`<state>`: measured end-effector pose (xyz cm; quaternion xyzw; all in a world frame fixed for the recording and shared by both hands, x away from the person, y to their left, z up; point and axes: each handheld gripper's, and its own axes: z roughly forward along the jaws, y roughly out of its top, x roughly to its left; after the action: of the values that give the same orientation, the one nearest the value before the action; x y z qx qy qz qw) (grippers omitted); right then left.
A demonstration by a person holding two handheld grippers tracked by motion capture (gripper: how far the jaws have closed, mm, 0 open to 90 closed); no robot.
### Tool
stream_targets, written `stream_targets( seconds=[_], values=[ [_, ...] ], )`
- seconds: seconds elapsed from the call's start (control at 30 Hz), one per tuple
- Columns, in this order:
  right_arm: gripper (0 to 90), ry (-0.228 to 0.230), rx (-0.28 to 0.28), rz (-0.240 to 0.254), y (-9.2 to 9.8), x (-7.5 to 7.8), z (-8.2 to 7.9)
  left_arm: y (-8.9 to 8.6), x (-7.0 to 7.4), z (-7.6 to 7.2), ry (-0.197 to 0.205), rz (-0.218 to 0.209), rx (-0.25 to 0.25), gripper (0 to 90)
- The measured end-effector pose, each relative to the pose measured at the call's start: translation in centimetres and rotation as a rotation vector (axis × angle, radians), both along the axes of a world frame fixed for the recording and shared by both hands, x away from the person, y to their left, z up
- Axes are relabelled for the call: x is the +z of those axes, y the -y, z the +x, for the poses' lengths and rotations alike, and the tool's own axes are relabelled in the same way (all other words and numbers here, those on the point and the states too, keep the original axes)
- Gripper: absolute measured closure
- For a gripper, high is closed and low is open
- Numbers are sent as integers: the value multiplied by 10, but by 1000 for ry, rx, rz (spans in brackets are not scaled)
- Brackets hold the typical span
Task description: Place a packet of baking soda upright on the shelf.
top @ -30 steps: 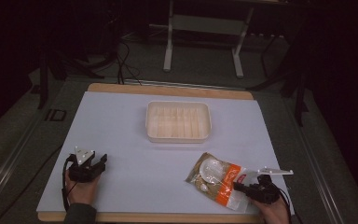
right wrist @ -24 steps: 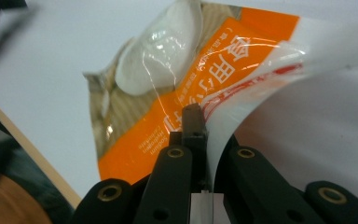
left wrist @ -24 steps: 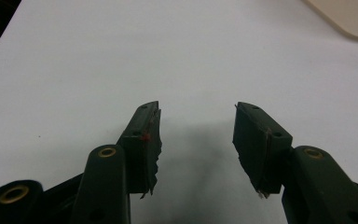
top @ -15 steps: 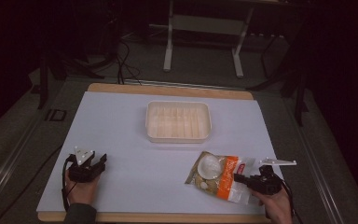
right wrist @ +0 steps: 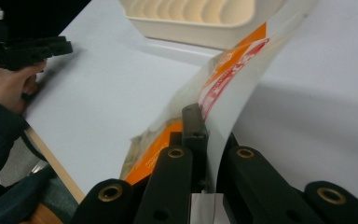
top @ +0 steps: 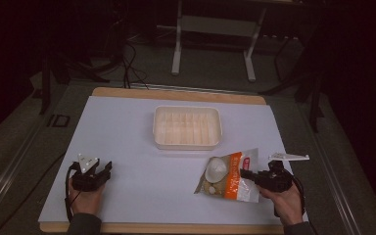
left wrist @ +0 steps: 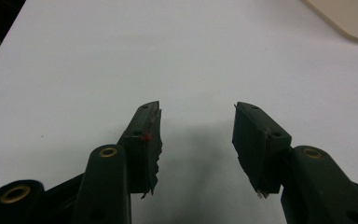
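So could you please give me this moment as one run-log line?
right gripper: shut on snack bag, raised off table | left gripper: open, empty | tray: empty

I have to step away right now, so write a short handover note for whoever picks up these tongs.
Right tongs: shut on one edge of the orange-and-clear plastic snack bag, which is lifted at that side near the table's front right.
Left tongs: open, holding nothing, resting on the white table cover at front left.
Cream ribbed plastic tray: mid-table, just beyond the bag; it looks empty.
Done: bag gripped and raised.
Left: probably carry the bag to the tray and release it there; the left tongs are free to help.
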<state>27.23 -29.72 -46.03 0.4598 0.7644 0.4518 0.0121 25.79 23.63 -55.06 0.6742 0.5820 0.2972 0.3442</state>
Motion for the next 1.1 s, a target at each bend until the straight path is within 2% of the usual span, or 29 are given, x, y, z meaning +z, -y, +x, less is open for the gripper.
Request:
stream_targets(
  seconds=[0.43,0.77,1.1],
  values=[
    [900,39,63,-25,-32,25,16,0,0,0,4,-8,2,516],
    [900,50,99,-39,-50,35,25,0,0,0,0,-8,2,515],
    [900,51,115,-59,-57,41,29,-1,0,0,0,-9,2,515]
  ],
)
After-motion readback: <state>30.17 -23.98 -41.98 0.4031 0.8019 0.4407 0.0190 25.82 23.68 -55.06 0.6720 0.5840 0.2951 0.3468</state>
